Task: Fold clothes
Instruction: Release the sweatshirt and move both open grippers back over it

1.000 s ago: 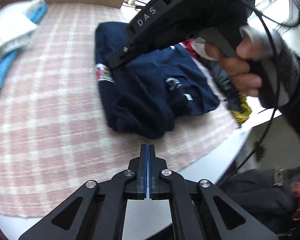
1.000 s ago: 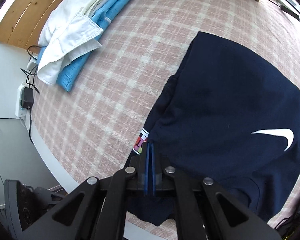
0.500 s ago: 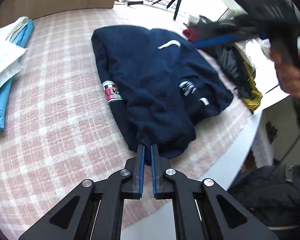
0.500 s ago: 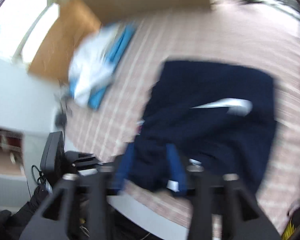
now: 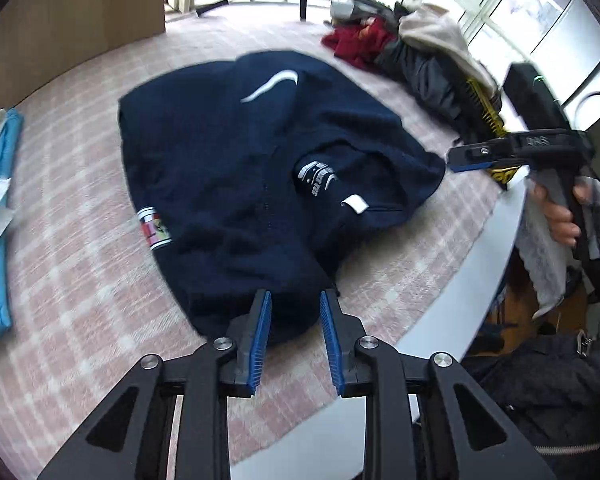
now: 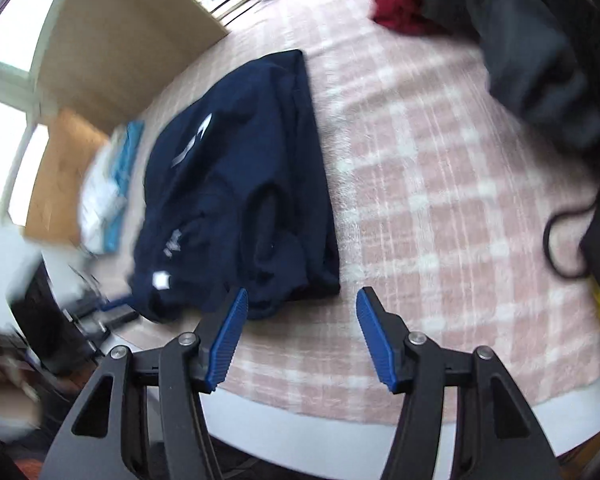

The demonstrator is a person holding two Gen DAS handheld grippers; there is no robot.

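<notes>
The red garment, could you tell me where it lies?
In the left wrist view the red garment lies far right on the checked blanket, beyond the navy hoodie, against the dark clothes pile.

Matt navy cloth sweatshirt (image 5: 228,168) (fuzzy plaid blanket (image 5: 80,280))

Folded white and blue clothes (image 6: 112,184) are motion-blurred; unsorted heap (image 6: 540,60) runs off-frame.

A pink plaid blanket (image 5: 80,264) covers the white table (image 5: 456,292); wooden board (image 5: 72,20) behind.
</notes>
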